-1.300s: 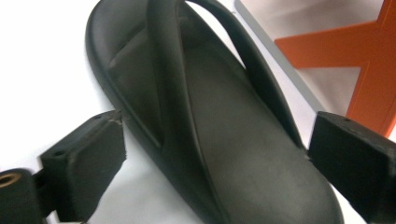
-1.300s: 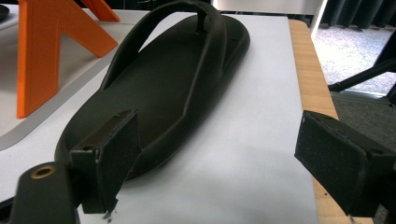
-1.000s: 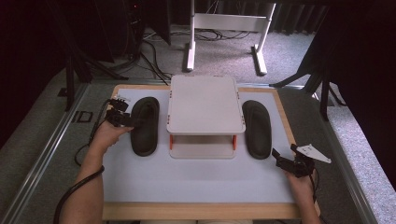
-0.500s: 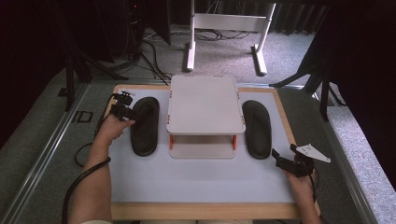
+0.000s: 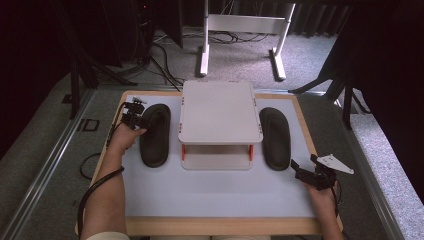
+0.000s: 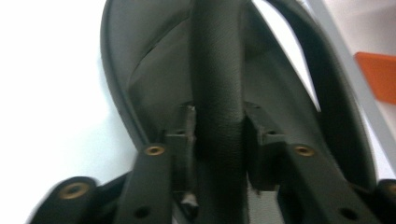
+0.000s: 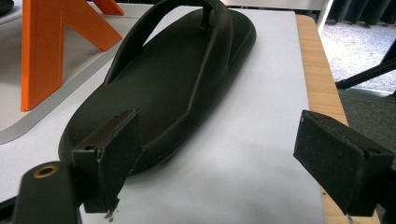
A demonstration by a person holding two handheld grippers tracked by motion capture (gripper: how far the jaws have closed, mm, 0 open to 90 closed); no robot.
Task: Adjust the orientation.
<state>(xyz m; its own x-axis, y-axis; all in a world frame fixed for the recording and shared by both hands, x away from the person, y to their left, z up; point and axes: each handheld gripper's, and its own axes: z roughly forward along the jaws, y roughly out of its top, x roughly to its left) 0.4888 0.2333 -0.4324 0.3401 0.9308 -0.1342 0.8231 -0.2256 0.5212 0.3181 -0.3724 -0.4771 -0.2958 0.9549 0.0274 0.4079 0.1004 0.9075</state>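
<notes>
Black flip-flops point(image 5: 155, 135), white table point(image 5: 215, 195), orange-legged white stand point(image 5: 220, 112).

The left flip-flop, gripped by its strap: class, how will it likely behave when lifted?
The left flip-flop looks like thin moulded foam or rubber, so probably light. The left gripper pinches only its strap, so the sole may hang and swing. The textured strap seems unlikely to slip.

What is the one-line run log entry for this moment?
left tool: just closed on strap of left black rubber flip-flop | right tool: open, near right black rubber flip-flop | both on table
</notes>
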